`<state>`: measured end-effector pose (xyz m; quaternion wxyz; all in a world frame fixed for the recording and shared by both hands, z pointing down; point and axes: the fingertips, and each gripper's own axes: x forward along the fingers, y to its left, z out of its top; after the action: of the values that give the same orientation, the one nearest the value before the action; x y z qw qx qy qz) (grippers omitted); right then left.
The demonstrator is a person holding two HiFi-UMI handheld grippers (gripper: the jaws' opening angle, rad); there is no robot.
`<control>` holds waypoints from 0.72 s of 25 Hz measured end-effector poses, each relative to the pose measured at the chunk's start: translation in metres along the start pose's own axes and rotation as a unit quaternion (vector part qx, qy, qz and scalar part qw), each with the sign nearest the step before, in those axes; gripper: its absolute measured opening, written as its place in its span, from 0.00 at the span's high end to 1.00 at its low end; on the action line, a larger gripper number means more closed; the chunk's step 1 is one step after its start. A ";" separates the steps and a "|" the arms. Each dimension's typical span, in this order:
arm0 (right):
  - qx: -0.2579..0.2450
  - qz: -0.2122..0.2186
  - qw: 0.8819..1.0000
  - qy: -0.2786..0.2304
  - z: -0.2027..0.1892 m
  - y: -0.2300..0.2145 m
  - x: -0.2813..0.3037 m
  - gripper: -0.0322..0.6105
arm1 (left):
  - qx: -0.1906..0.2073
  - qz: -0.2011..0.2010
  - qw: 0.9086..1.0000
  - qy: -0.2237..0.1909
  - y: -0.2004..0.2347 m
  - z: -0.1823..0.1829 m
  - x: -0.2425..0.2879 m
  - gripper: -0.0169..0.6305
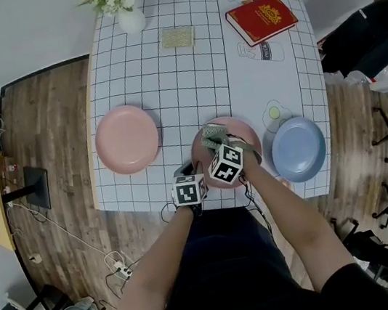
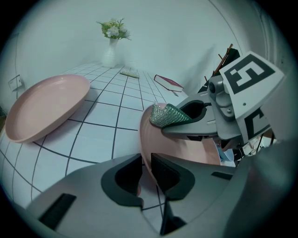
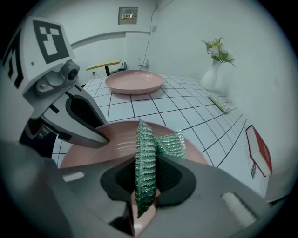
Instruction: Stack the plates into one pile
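Hovering over the grid-lined table (image 1: 166, 74) on wood floor (image 1: 49, 123), left gripper (image 2: 146, 173) clamps pink plate (image 2: 186, 149), right gripper (image 3: 146, 183) clamps green mesh (image 3: 145, 153).

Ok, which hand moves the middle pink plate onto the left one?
Left gripper: its jaws clamp the middle pink plate's rim, nearer the other pink plate. The right gripper holds a green cloth.

left gripper (image 2: 145, 174): jaws closed on near rim of round pink plate (image 2: 186, 149) | right gripper (image 2: 179, 122): seen at right, green glittery mesh cloth (image 2: 166, 115) held at its tip over that plate | second round pink plate (image 2: 46, 107): laid at left on white grid-lined table (image 2: 116, 122) | white flower vase (image 2: 110, 55): set at far end
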<state>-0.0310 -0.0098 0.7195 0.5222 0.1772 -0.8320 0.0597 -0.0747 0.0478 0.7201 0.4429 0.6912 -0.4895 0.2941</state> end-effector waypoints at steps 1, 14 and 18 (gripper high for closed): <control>0.000 0.000 1.000 0.001 0.000 0.000 0.000 0.83 | 0.000 0.000 1.000 -0.001 0.000 0.000 0.000 0.89; 0.002 -0.012 1.000 0.007 -0.006 -0.004 -0.003 0.83 | -0.005 0.008 1.000 -0.002 0.000 0.000 -0.001 0.89; 0.011 -0.015 1.000 0.010 -0.012 -0.008 -0.005 0.83 | -0.006 0.009 1.000 -0.002 0.001 0.000 -0.001 0.89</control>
<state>-0.0158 -0.0127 0.7199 0.5293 0.1949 -0.8233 0.0631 -0.0757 0.0480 0.7197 0.4435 0.6847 -0.4981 0.2938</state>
